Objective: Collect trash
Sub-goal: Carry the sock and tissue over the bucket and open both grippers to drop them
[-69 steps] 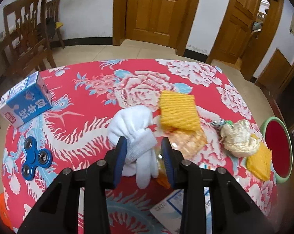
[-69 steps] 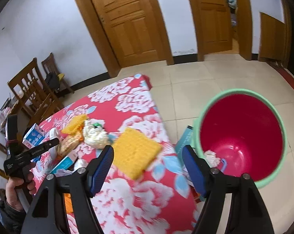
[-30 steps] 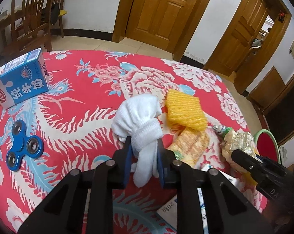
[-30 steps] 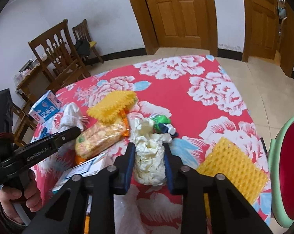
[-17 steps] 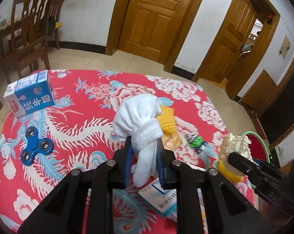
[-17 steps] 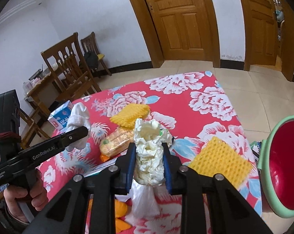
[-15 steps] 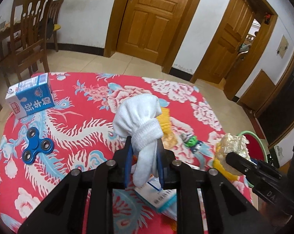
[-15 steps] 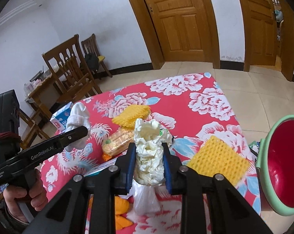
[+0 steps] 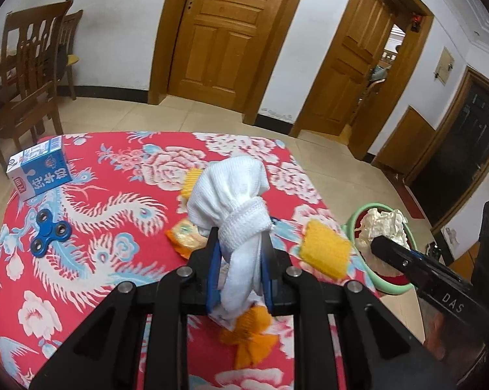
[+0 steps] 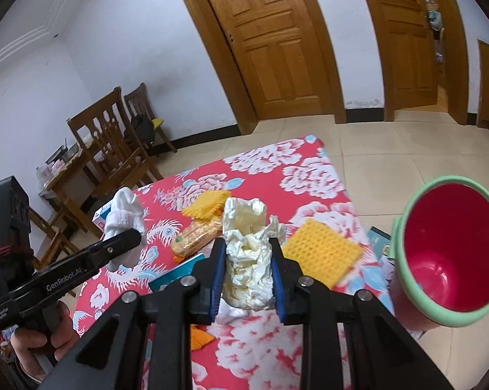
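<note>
Above the red flowered table (image 9: 92, 175), my left gripper (image 9: 239, 273) clamps a white knotted cloth (image 9: 234, 208); my right gripper (image 10: 248, 274) pinches crumpled paper (image 10: 247, 253) beside the green-rimmed bin (image 10: 416, 201). Release short of the bin, and either lands on the floor.

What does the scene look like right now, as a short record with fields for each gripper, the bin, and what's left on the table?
left gripper: shut on white sock, lifted off the table
right gripper: shut on crumpled paper wad, lifted
bin: green rim, red inside, on the floor beside the table, nothing visible inside
table: red floral cloth
left on table: milk carton, blue fidget spinner, yellow foam nets, snack packet
</note>
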Demonstrator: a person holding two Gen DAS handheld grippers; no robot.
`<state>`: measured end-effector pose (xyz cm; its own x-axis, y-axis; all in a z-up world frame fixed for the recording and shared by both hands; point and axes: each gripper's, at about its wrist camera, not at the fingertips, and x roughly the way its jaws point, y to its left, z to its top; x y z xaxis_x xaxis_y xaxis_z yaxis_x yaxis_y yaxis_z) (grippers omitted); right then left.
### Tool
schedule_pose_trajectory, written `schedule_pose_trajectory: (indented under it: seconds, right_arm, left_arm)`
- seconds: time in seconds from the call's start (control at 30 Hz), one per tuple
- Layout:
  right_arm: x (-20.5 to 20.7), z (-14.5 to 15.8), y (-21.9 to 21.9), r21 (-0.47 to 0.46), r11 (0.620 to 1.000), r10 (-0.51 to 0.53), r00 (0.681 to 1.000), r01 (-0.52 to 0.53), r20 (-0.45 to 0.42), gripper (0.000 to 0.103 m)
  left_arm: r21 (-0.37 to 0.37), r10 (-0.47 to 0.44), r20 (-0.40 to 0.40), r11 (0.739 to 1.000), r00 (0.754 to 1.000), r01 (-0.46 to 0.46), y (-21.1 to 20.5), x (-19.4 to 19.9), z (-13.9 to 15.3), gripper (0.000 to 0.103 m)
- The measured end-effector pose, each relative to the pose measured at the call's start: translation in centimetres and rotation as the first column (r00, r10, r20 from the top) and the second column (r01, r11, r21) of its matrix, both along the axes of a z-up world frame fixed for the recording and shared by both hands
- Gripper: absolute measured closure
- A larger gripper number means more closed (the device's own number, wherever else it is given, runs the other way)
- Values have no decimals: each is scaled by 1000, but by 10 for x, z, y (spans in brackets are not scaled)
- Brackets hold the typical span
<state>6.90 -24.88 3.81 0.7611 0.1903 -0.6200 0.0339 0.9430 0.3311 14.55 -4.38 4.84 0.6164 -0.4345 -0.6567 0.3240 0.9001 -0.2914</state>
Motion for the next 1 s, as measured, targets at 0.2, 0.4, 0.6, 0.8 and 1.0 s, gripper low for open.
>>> schedule_pose_trajectory:
  seconds: [0.2, 0.4, 0.6, 0.8, 1.0]
  right_arm:
    - [-23, 5, -24, 5, 998, -65, 998, 65, 10, 75]
    - [-40, 3, -53, 10, 991, -132, 991, 132, 7, 75]
    - [-52, -5, -82, 10, 980, -198, 980, 198, -13, 75]
    - [-58, -19, -115, 21, 964, -263, 964, 264, -42, 75]
    - [-59, -36, -148, 33, 945, -322, 944, 325, -79, 73]
  left_arm:
    - [2, -52, 14, 999, 999, 52, -25, -15, 8, 82]
    - [12, -105, 20, 994, 994, 105, -52, -25, 11, 82]
    - [34, -169, 15, 985, 986, 168, -89, -29, 7, 82]
    - [49, -234, -7, 971, 972, 234, -129, -27, -3, 82]
    - [69, -285, -31, 956, 958, 287, -168, -20, -14, 82]
